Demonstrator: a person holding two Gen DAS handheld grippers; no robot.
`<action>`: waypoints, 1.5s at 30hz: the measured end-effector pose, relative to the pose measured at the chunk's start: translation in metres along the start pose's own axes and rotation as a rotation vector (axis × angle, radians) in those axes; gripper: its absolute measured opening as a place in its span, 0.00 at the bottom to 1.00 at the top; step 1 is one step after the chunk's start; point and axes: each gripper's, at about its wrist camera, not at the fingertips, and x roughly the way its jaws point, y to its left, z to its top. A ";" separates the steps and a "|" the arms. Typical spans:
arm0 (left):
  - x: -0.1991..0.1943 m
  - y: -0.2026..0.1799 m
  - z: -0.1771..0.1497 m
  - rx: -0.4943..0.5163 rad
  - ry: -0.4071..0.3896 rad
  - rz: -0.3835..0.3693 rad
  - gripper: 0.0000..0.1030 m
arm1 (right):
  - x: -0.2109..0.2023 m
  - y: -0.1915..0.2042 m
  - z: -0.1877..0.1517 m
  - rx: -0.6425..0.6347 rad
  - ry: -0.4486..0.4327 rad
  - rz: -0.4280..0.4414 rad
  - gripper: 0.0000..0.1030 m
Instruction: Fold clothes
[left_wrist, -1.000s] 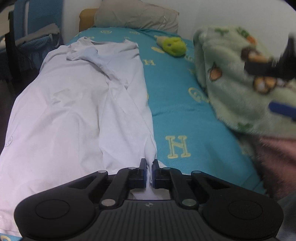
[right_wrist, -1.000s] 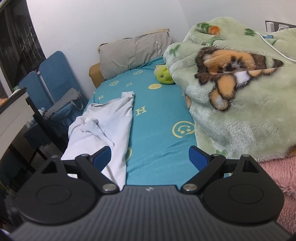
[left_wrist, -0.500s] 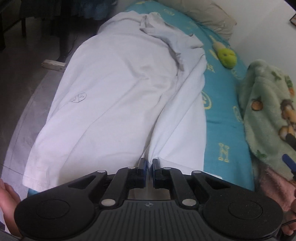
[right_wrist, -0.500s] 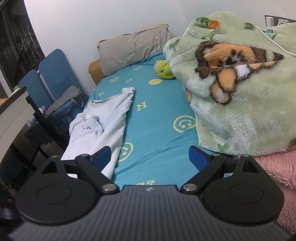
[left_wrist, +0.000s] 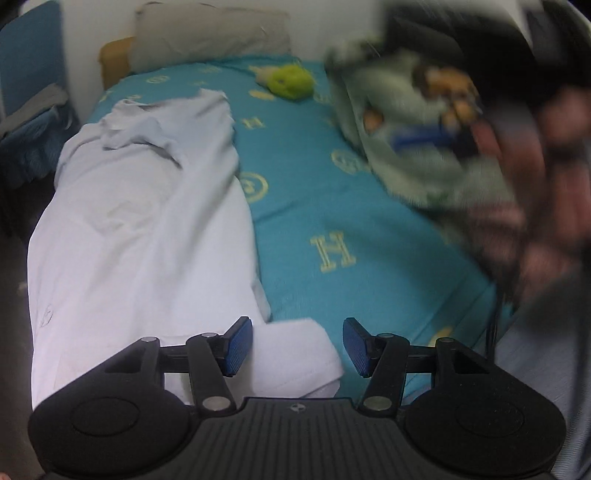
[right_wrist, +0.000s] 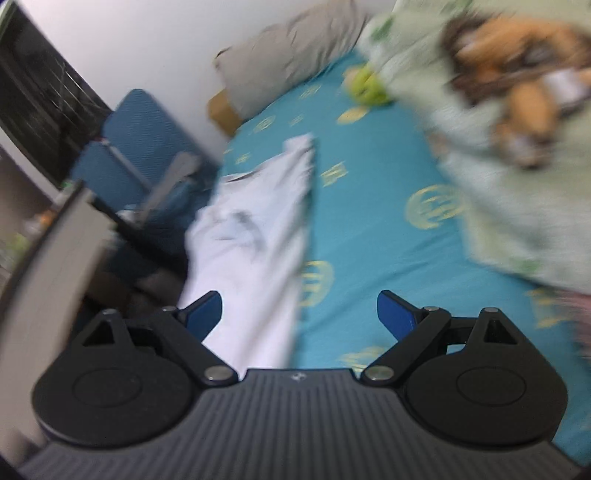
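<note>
White cotton shirt (left_wrist: 147, 229) spread lengthwise along the left side of the bed (left_wrist: 332, 206), collar end up near the grey pillow (left_wrist: 210, 33), outer edge hanging off the mattress side. Crumpled at the top, smoother through the middle, with a small outlined logo near the left hem. Near corner folded over into a thick flap lying just ahead of the left tool (left_wrist: 297, 345). Left tool spread wide, blue pads (left_wrist: 238, 345) apart on either side of that flap, gripping nothing. Teal sheet printed with yellow letters and smiley faces, bare across the middle of the bed. Green plush toy (left_wrist: 288, 83) up near the pillow, well apart from the shirt. Pale green fleece blanket (left_wrist: 406, 140) with cartoon animals heaped along the right side; heavily smeared by motion in the left wrist view, with a blurred hand (left_wrist: 535, 166) and a streak of blue in front of it, too smeared to tell more.

Same shirt (right_wrist: 255, 236) seen from the right wrist view as a long white strip running up the bed's left edge, lower end reaching under the left finger of the right tool (right_wrist: 299, 317). Right tool held above the bed, likewise spread wide, blue pads (right_wrist: 395, 314) far apart, holding nothing. Blue chair (right_wrist: 144, 147) beside the bed at left, grey cloth draped over it. Whole right wrist view soft with motion blur.
</note>
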 end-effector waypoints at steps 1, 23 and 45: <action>0.006 -0.003 -0.003 0.025 0.018 0.022 0.61 | 0.015 0.002 0.014 0.016 0.024 0.028 0.89; 0.021 0.005 -0.004 0.067 0.019 -0.268 0.03 | 0.328 -0.030 0.130 -0.115 0.015 0.083 0.07; 0.045 -0.037 0.028 -0.024 0.025 -0.362 0.40 | 0.283 -0.067 0.174 -0.224 -0.056 -0.003 0.11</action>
